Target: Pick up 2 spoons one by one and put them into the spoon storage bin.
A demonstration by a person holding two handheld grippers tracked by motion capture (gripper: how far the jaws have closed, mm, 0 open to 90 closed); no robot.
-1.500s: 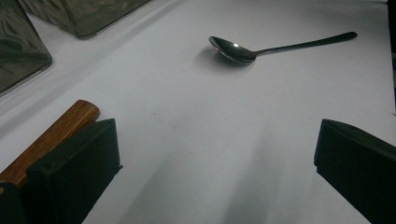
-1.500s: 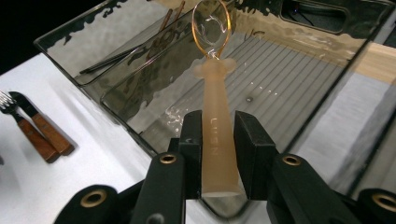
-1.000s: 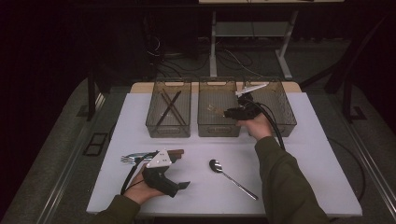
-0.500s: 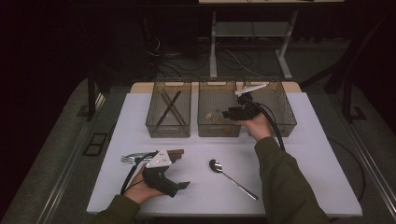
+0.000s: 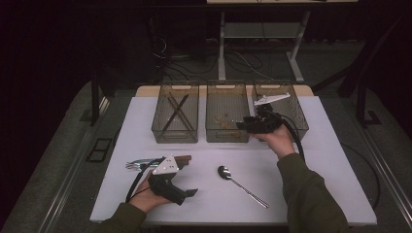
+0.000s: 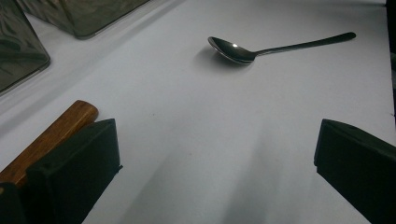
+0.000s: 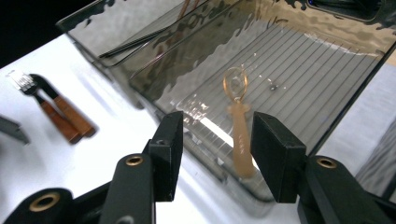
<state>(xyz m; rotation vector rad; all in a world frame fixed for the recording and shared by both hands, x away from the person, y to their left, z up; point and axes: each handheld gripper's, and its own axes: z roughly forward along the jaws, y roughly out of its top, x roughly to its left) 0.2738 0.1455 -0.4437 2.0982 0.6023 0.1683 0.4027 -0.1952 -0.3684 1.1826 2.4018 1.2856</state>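
My right gripper (image 5: 244, 125) hovers over the front right of the middle clear bin (image 5: 214, 99). It is open (image 7: 217, 135), with nothing between its jaws. Below the gap, a tan spoon with a ring-shaped head (image 7: 239, 135) lies on the bin's ribbed floor. My left gripper (image 5: 188, 175) rests on the white table near the front left, open wide (image 6: 215, 158) and holding nothing. A wooden handle (image 6: 53, 133) lies against its left jaw. A metal spoon (image 5: 241, 183) lies ahead of it on the table (image 6: 252, 49).
Forks with wooden handles (image 5: 145, 164) lie beside the left hand (image 7: 58, 109). The left bin (image 5: 160, 127) holds dark chopsticks (image 5: 177, 111). The right bin (image 5: 299, 114) stands behind the right hand. The table's front edge (image 5: 233, 222) is close to both forearms.
The right gripper has shifted only slightly over the middle bin. The left gripper has stayed where it was on the table.
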